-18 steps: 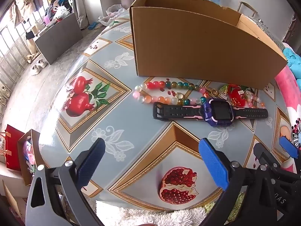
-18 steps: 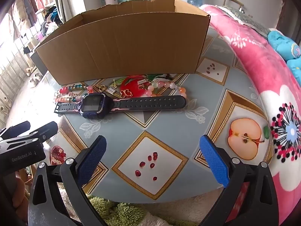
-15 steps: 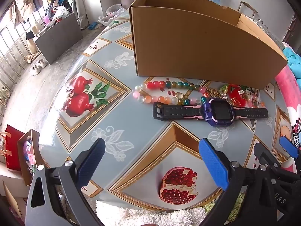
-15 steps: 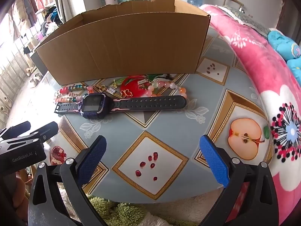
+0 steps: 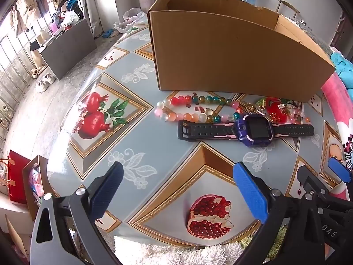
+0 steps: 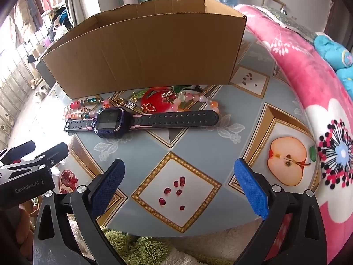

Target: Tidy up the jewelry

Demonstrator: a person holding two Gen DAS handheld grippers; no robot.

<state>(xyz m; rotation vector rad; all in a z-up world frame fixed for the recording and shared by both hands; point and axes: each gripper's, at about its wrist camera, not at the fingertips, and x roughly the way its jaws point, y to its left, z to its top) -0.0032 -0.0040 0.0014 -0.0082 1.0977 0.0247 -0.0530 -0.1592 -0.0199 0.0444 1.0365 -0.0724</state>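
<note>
A purple-faced watch (image 5: 253, 130) (image 6: 112, 122) with a black strap lies flat on the table, just in front of an open cardboard box (image 5: 231, 53) (image 6: 150, 53). Between watch and box lie a bracelet of coloured beads (image 5: 194, 110) (image 6: 81, 108), gold charms (image 6: 147, 108) and a pink bead strand (image 6: 196, 100). My left gripper (image 5: 176, 185) hangs open over the table's near edge, short of the watch. My right gripper (image 6: 179, 183) is open too, above the near edge, with nothing between its fingers. The box's inside is hidden.
The fruit-patterned tablecloth (image 5: 136, 145) (image 6: 198, 154) covers a rounded table. A pink floral blanket (image 6: 308, 88) lies along the right side. In the right wrist view the left gripper's body (image 6: 28, 172) shows at the lower left. Shoes and bags (image 5: 15, 176) sit on the floor at the left.
</note>
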